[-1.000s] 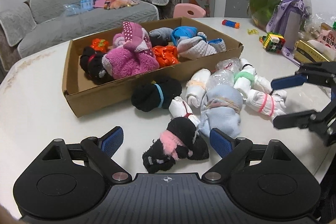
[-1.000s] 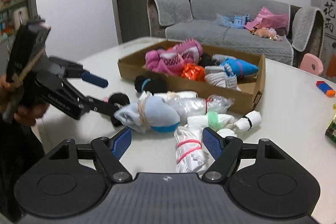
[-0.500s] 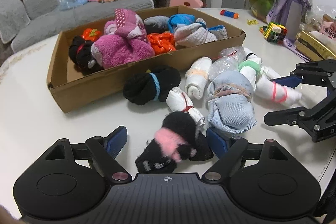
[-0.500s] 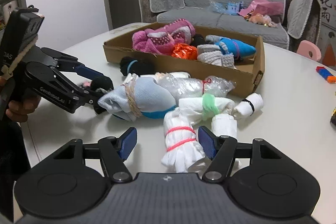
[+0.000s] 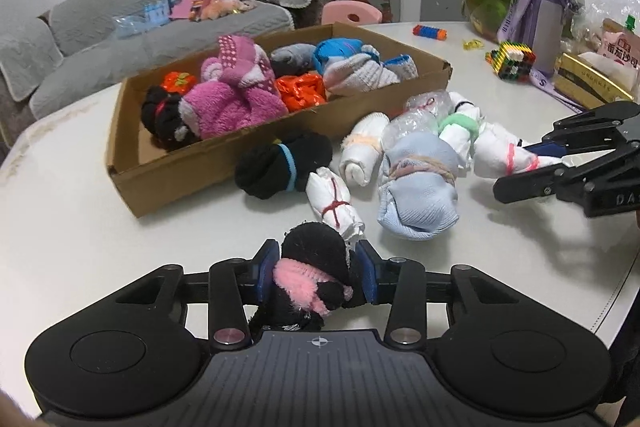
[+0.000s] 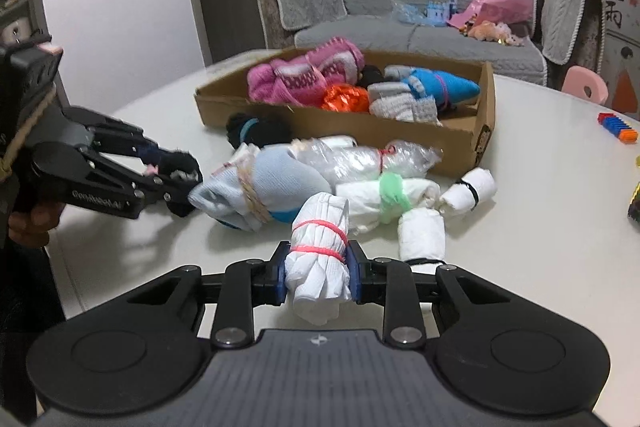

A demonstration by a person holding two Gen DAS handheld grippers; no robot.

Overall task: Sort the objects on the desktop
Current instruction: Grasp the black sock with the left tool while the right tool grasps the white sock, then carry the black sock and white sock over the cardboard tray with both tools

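Grasping was the step: my left gripper (image 5: 316,277), just closed, clamped the black sock (image 5: 316,267) and my right gripper (image 6: 317,273) the white roll (image 6: 318,259), both on the table (image 5: 80,219); next, I judged, a lift into the box (image 5: 208,167).

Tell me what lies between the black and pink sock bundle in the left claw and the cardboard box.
The black bundle with the blue band lies against the box's near wall, and the white roll tied with red thread lies just ahead of the left claw, shut on the black and pink bundle.
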